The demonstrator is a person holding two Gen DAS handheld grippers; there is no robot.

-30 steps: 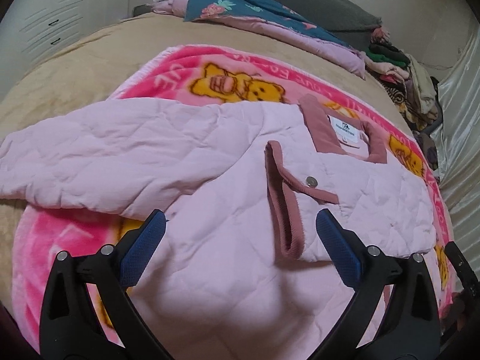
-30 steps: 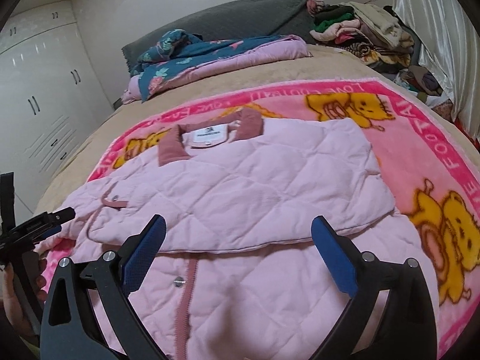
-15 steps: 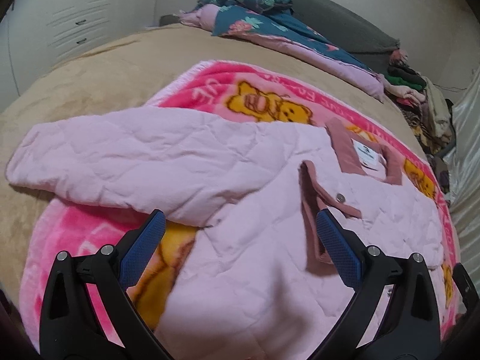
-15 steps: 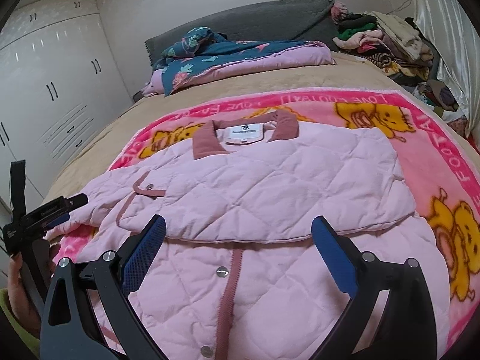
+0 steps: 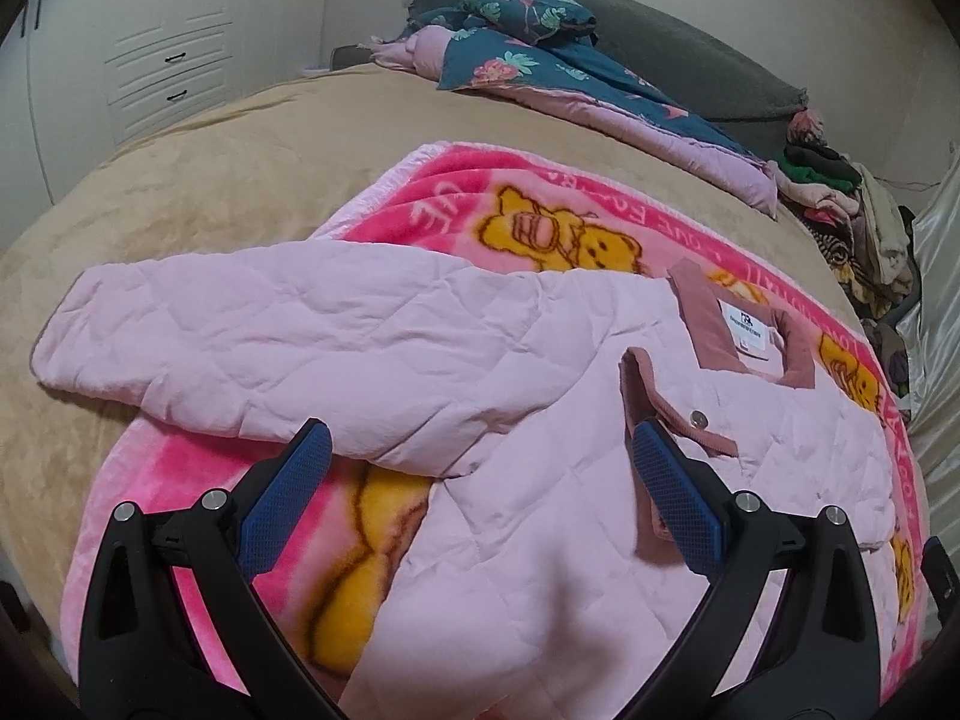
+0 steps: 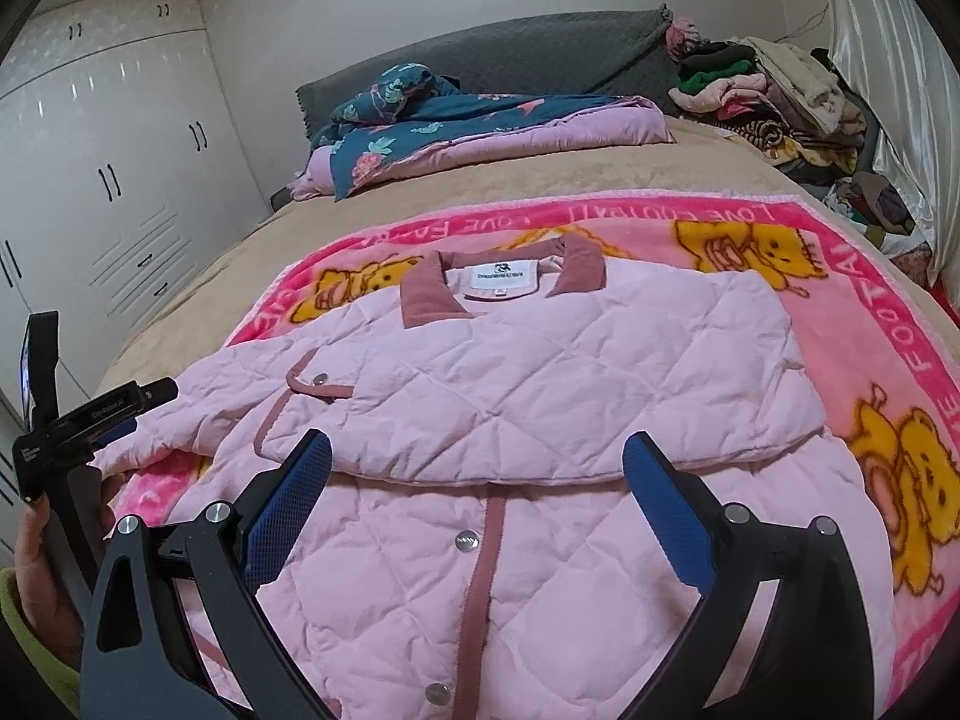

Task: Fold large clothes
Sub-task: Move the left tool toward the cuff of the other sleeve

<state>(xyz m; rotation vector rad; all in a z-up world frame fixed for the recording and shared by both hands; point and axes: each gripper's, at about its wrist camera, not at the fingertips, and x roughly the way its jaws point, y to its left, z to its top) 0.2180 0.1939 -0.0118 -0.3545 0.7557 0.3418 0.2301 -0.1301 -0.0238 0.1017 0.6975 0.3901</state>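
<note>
The pink quilted jacket (image 6: pixel 540 396) lies on the pink blanket (image 6: pixel 870 324), one sleeve folded across. Both the left gripper (image 5: pixel 480 480) and right gripper (image 6: pixel 477 480) hover spread and empty. The outstretched sleeve (image 5: pixel 240 336) risks dragging the folded one askew.

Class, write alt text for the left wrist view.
A pink quilted jacket lies on a pink bear blanket on a bed, one sleeve stretched out left. The open left gripper hovers over it, holding nothing.
</note>
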